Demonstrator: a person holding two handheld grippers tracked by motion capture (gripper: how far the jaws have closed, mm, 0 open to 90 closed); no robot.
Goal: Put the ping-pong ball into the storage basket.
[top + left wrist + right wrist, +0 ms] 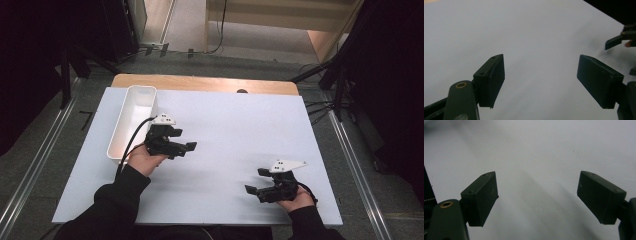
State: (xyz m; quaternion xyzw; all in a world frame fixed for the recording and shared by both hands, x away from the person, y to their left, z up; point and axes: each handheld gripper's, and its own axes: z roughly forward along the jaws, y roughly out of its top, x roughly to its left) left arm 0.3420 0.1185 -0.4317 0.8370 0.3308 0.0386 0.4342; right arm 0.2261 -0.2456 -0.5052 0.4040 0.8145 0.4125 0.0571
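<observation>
- Currently, high view: the left tongs (182,145), black with a grey three-cornered plate on top, sit left of centre in the frame, held in the person's left hand (145,159) above the pale blue-white sheet-covered surface (235,125).
- Left tongs' jaws stand apart, nothing between them; the left gripper view shows bare surface (536,37) between the two black pads (494,80).
- White rectangular plastic bin (131,120): long, narrow, open-topped, lying lengthwise in the upper left of the high view. It is just beside the left tongs, on their left; the left hand is close to the bin's near end. Contact between them cannot be told.
- A black cable (131,142) trails from the left tongs along the bin's right wall.
- Right tongs (254,181), lower right of the high view, held in the right hand (297,199), well apart from the bin and from the left tongs.
- Right tongs' jaws stand apart, holding nothing; the right gripper view shows plain surface (536,170) between the pads (482,197).
- Left gripper view, right edge: the tip of the right tongs (617,41), farther off.
- Wooden table edge (200,82) runs along the far side of the surface.
</observation>
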